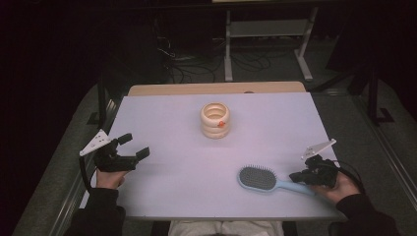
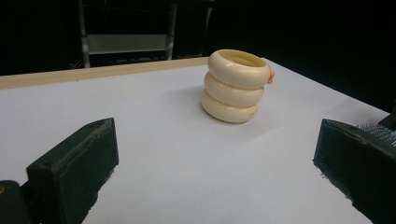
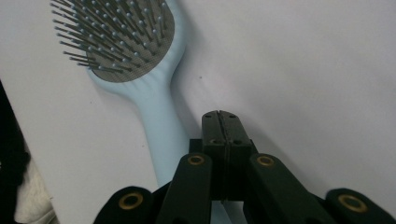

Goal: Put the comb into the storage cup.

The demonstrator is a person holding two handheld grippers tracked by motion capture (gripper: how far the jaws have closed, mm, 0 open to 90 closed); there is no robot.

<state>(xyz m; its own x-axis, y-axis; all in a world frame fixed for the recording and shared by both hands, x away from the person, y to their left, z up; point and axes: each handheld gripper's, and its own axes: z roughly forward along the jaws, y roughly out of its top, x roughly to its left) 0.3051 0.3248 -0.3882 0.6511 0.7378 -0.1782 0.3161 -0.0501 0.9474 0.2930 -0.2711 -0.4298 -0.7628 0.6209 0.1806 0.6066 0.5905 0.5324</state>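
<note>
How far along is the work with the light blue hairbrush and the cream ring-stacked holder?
Nothing looks done yet: the light blue plastic hairbrush lies flat on the white table, apart from the cream ring-stacked holder. In hand: the right gripper, jaws shut, sits over the handle without holding it. Left: grasping and moving the brush.

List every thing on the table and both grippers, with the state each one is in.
hairbrush: lying flat on the table, bristles up, handle toward the right gripper, not gripped.
ring-shaped holder: upright, open at the top; inside hidden.
left gripper: fingers open, nothing between them.
right gripper: fingers shut together, beside the brush handle.
</note>
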